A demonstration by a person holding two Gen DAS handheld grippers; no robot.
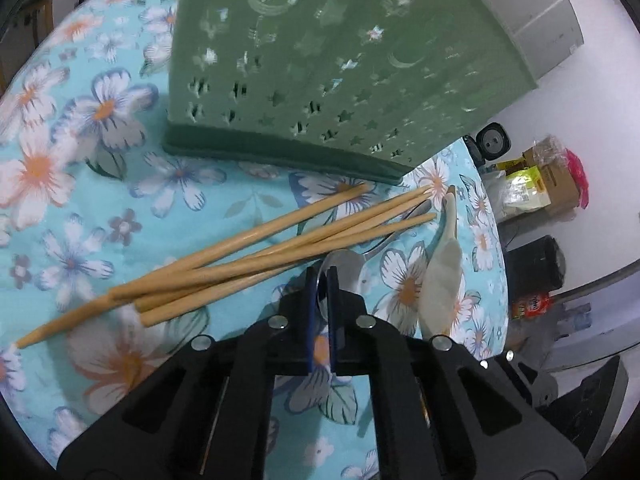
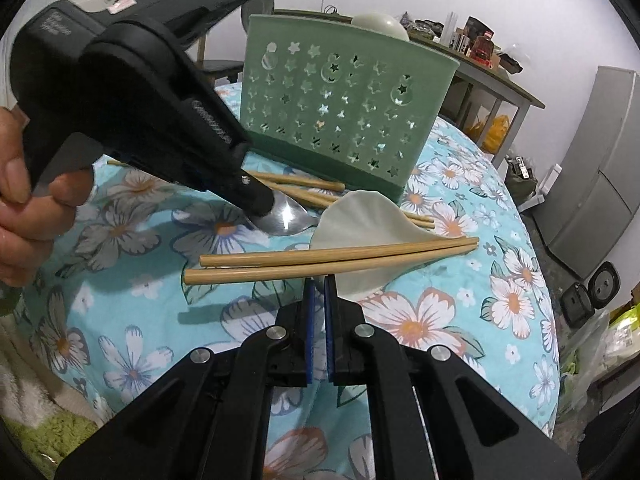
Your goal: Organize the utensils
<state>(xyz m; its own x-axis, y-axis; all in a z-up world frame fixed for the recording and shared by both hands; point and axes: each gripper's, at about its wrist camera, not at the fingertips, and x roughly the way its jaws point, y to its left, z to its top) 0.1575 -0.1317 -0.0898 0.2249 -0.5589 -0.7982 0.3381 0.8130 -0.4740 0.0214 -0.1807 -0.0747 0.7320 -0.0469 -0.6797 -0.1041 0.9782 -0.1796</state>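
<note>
Near the table's far edge, before the green star-cut holder (image 2: 340, 112), the left gripper (image 1: 322, 276) pinches a shiny steel spoon (image 2: 286, 216); the right gripper (image 2: 319, 282) clamps two bamboo chopsticks (image 2: 320, 260).

Steel spoon (image 2: 286, 218) on cloth, 2 chopsticks (image 2: 332, 260) lifted, prob. level

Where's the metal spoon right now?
The metal spoon lies on the floral cloth before the green caddy, its bowl clamped in the left hand-held gripper, between the chopsticks and the white spoon.
</note>
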